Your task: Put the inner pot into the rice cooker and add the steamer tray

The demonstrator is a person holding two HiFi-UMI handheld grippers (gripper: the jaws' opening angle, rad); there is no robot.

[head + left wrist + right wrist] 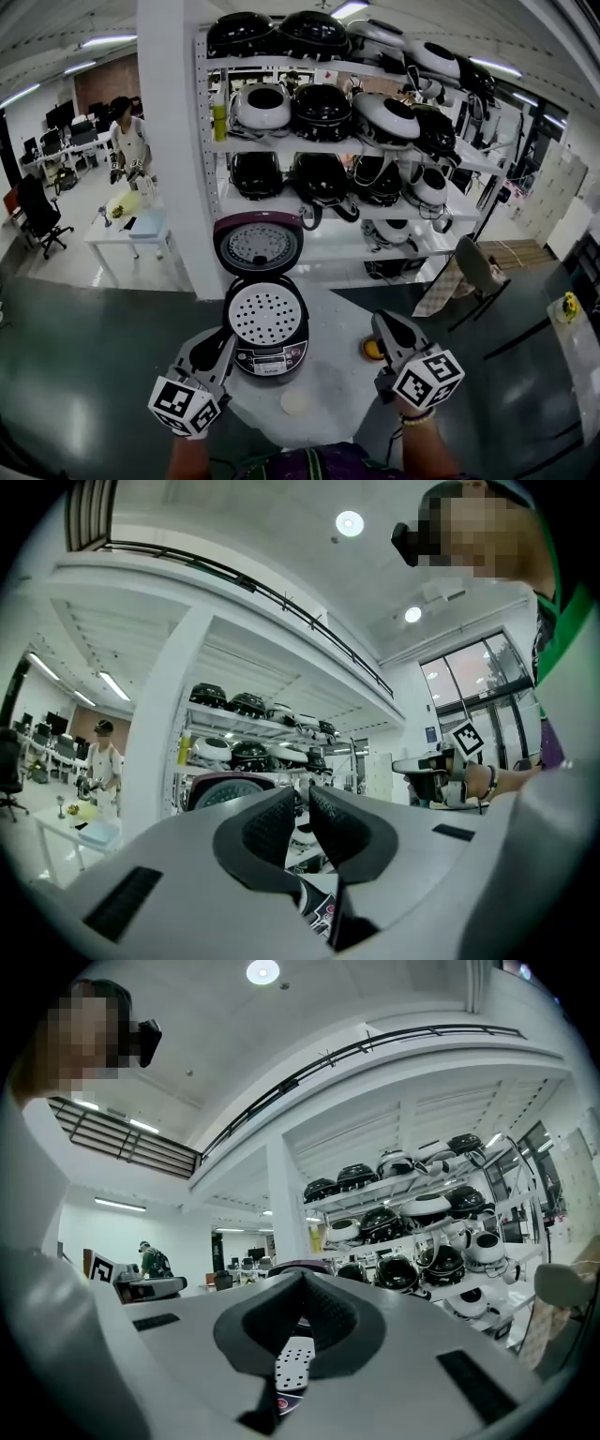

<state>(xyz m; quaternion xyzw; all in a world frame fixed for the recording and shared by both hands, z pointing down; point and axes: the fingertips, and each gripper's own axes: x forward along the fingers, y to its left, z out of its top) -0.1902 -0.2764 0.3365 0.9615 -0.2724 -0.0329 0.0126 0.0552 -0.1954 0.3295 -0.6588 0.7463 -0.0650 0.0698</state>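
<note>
Head view: my left gripper [222, 345] and right gripper [382, 323] flank the rice cooker [269, 356], which stands open near the left edge of the white counter [328, 380] with its lid [258, 246] upright. The perforated steamer tray [266, 315] sits seated in the cooker's mouth. The inner pot is out of sight and, I judge, lies beneath the tray. Both steps look done; nothing seems left but clearing my hands away. A white disc [293, 401] lies by the counter's near edge, and an orange object [373, 350] sits at its right edge, partly behind my right gripper. Print on the cooker's control panel [270, 361] is too small to read.

Left gripper view: my left gripper [302, 803] points level toward shelves [253, 726] of cookers, its fingers a narrow slit apart and grasping nothing. A red-marked label [323, 916] shows below them, unreadable.

Right gripper view: my right gripper [302, 1281] has its fingers clenched together, empty. The tray's [292, 1358] dotted surface shows beneath them. No brand is legible anywhere.
</note>
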